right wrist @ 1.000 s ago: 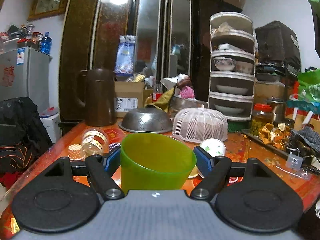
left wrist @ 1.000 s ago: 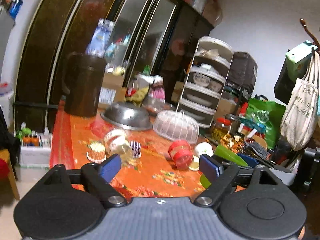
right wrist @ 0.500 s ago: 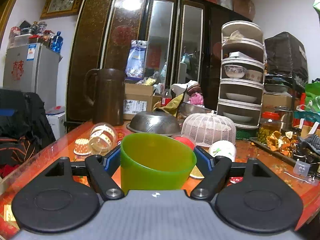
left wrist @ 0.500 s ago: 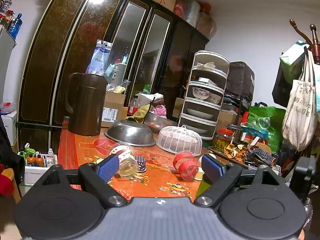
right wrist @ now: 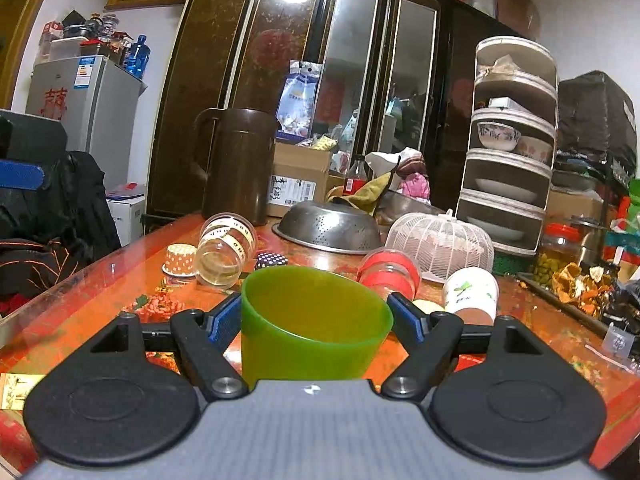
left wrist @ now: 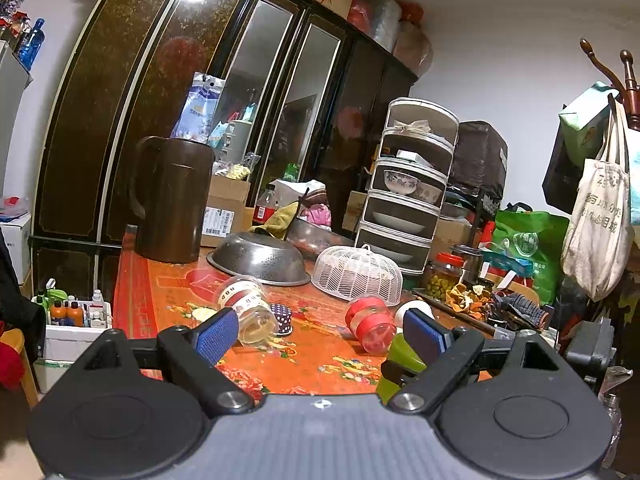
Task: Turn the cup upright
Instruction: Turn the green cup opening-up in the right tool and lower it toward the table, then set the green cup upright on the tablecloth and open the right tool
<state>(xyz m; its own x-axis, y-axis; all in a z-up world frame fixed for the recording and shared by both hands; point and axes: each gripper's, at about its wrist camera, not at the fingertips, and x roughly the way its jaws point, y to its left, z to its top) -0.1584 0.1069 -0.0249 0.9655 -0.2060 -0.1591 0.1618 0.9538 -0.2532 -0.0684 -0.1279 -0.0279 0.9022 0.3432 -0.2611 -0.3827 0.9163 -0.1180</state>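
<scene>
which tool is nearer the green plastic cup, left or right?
Right. The right tool has the green plastic cup between its pads, mouth up. The left tool is open and empty, with the cup just outside its right finger.

We see both tongs alike: left tongs and right tongs have black arms, blue ribbed pads, silver pivot screws, round black discs, grey textured housing.
</scene>
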